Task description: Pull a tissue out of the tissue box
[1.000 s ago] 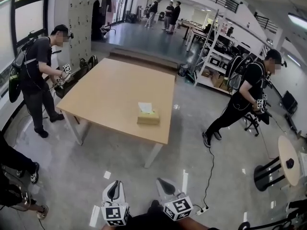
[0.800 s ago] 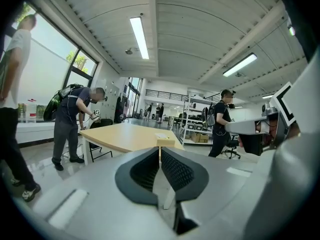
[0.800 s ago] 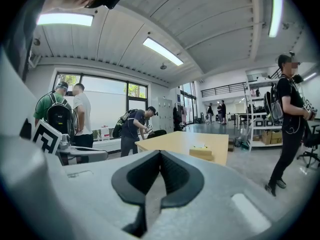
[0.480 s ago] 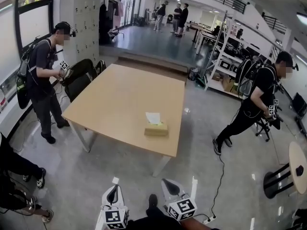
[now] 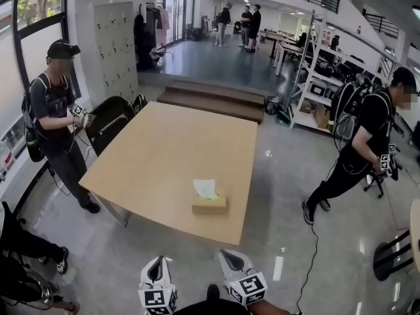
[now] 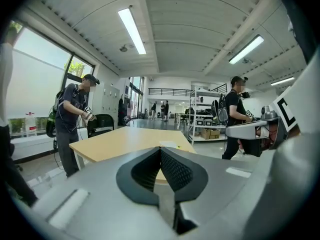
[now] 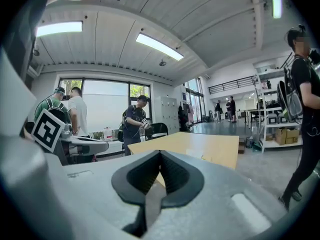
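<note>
L gripper [image 5: 156, 265] + R gripper [image 5: 231, 261] at 6 o'clock, side by side. Both jaws pressed together, nothing btwn. Tissue box [image 5: 209, 204] at 12 o'clock from them, on table [image 5: 157, 149] near its front edge; tissue [image 5: 205, 188] sticks up from slot. Bare floor [image 5: 111, 254] btwn grippers & table edge. Person w/ backpack [image 5: 56, 110] at 10 o'clock by table's left edge; second person [image 5: 367, 136] at 2 o'clock, well clear of table.

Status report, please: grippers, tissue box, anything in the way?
Left hand-held gripper shut, empty; right hand-held gripper shut, empty. Tissue box on table, near edge, tissue sticking up. Nothing between.
</note>
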Demonstrator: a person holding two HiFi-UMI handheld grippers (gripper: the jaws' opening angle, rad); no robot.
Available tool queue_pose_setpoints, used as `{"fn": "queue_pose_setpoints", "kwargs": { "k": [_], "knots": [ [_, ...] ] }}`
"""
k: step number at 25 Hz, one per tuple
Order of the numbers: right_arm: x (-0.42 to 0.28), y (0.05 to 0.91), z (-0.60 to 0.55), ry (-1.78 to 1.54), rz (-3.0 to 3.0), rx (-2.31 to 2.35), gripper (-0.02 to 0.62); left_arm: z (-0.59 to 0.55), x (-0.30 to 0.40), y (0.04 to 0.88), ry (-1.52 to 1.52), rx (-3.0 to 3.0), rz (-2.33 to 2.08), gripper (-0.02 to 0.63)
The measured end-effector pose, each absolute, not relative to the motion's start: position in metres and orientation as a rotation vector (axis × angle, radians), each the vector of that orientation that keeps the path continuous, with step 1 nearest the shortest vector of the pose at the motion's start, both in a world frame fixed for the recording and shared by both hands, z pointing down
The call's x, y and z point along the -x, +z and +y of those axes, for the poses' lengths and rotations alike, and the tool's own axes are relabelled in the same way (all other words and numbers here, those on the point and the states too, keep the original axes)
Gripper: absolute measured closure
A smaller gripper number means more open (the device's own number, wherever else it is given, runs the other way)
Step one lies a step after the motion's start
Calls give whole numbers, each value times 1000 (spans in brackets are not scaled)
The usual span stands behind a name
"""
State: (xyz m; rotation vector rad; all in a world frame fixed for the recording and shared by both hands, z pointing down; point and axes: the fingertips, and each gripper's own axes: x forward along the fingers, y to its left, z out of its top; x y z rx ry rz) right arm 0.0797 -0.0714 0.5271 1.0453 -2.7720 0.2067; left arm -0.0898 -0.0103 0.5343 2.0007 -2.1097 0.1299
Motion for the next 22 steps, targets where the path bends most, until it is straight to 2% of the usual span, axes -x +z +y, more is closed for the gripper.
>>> {"fn": "queue_pose_setpoints", "kwargs": {
  "k": [7,18,22],
  "knots": [
    [-97,527,-139,201,-2776,-1006,603,-73,66,539,135,-2024,-2112,588],
    [-79,518,-191,220,-2752,-935,603,-119,73,531,186,-2013,-2109,575],
    [-70,524,-210,261,-2704,-949,528,-148,76,543,208,-2058,-2049,565]
  ]
}}
